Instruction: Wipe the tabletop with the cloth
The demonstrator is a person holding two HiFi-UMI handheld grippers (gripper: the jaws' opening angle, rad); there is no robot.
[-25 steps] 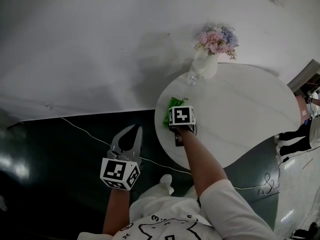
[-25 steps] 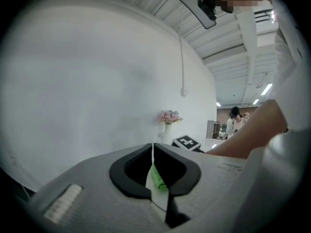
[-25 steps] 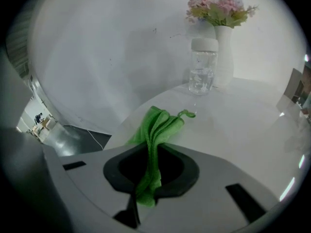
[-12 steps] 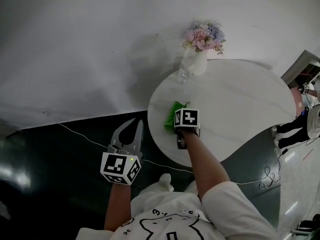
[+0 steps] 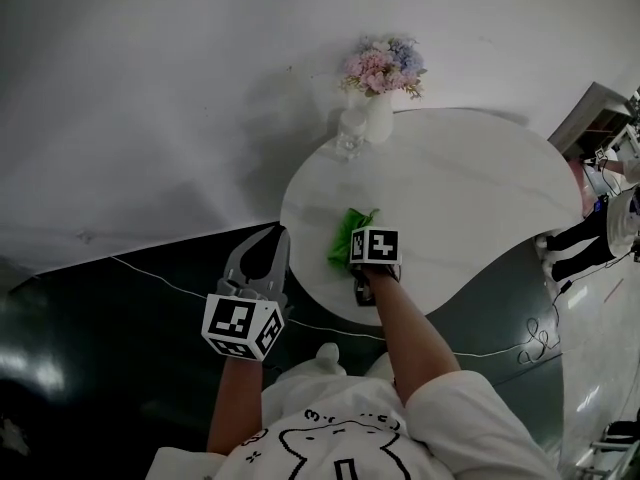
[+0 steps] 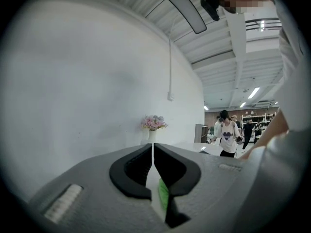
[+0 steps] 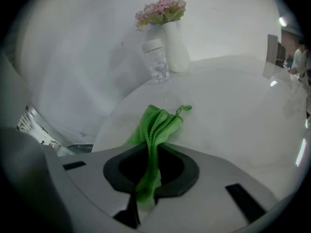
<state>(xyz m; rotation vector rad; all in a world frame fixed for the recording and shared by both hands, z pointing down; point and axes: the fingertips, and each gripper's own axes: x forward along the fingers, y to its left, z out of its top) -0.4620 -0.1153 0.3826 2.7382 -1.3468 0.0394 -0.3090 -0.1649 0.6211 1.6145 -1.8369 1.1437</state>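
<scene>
One green cloth [image 7: 158, 123] clamped in right gripper [image 7: 151, 152], trailing ahead onto tabletop [image 7: 233, 106], left gripper [image 6: 153, 149] closed, empty

A white vase [image 5: 378, 120] held pink and blue flowers [image 5: 381, 64]. A clear bottle [image 5: 349, 140] with a pale cap stood upright just left of the vase. A plain white wall [image 5: 150, 88] rose behind the vase. Well below the vase, a thin white cable [image 5: 165, 277] crossed the dark floor [image 5: 90, 348]. In the left gripper view, a person in a white shirt [image 6: 227, 136] stood far right of the vase.
</scene>
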